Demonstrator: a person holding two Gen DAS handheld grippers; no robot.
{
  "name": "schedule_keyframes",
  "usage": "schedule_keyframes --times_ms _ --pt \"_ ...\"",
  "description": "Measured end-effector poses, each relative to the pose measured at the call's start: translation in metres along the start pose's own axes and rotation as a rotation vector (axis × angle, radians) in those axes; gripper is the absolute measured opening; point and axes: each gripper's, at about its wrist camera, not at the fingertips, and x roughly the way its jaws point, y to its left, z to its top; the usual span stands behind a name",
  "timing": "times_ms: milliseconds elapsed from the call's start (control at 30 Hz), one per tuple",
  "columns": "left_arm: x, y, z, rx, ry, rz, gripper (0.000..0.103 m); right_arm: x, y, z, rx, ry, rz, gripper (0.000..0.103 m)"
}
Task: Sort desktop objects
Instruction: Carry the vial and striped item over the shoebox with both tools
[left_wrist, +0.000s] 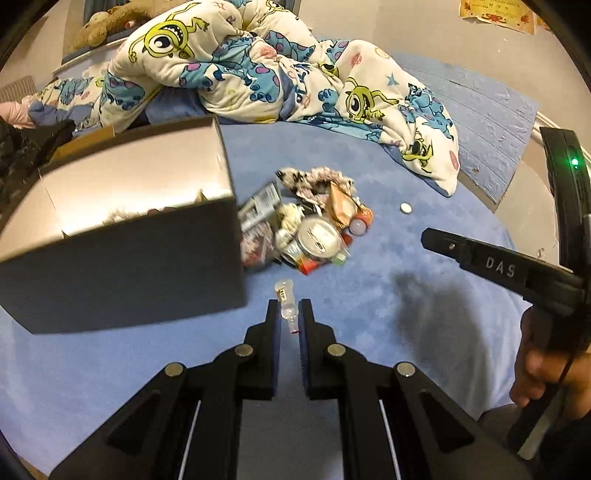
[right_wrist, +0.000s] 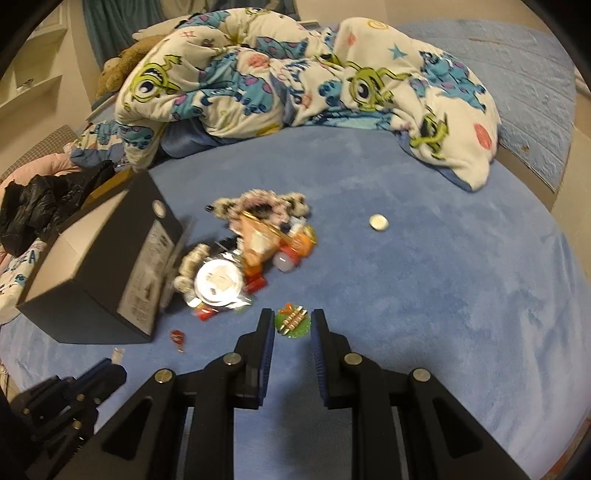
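Your left tongs (left_wrist: 289, 314) pinch the small clear vial (left_wrist: 286, 300); your right tongs (right_wrist: 293, 325) pinch the green trinket (right_wrist: 293, 322). Carry both level toward the dark box (left_wrist: 122, 236), left of frame, without squeezing harder.

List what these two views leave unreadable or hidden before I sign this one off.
- Box contents: left wrist view, mostly hidden by its own near wall and by motion blur.
- Box label: right wrist view, print blurred.
- Pile: both views, items overlap, so those underneath are hidden.
- Clear vial label: left wrist view, too small to read.
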Motion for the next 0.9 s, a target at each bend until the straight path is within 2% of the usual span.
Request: schedule_keyframes --times_ms 367,700,900 --pt "-0.053 0.042 0.054 -0.006 -0.079 0.057 0.009 -0.021 0.071 0.029 -0.073 -0.052 0.075 0.02" --pt "-0.068 0.107 0.068 -0.074 -0.082 0.147 0.009 -0.032 0.157 0.066 -0.169 -0.092 0.152 0.02" --pt "-0.071 0.145 0.069 -0.114 -0.077 0.19 0.009 -0.021 0.207 0.064 -0.224 -0.074 0.19 0.02"
